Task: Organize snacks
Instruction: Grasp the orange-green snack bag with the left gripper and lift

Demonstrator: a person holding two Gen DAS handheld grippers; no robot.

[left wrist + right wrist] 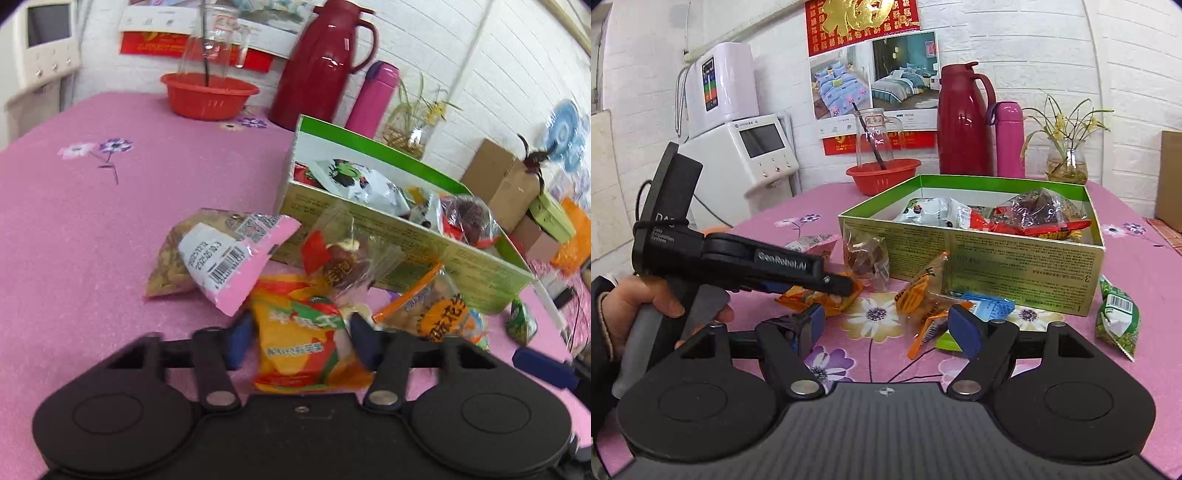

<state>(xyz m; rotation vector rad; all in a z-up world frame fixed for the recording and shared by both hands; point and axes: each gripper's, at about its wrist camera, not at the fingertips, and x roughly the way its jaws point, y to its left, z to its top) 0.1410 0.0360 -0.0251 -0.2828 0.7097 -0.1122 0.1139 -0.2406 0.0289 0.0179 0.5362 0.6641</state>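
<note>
A green cardboard box holds several snack packets. Loose packets lie on the pink table in front of it. In the left wrist view my left gripper is open, its blue fingers on either side of a yellow-orange snack packet. Beyond it lie a pink-edged bag of nuts, a clear packet of dates and an orange packet. In the right wrist view my right gripper is open and empty above the table, near the orange packet. The left gripper reaches in from the left.
A red basin with a glass jar, a dark red thermos, a pink flask and a plant vase stand at the back. A green pea packet lies at the right. Cardboard boxes stand off the table's right.
</note>
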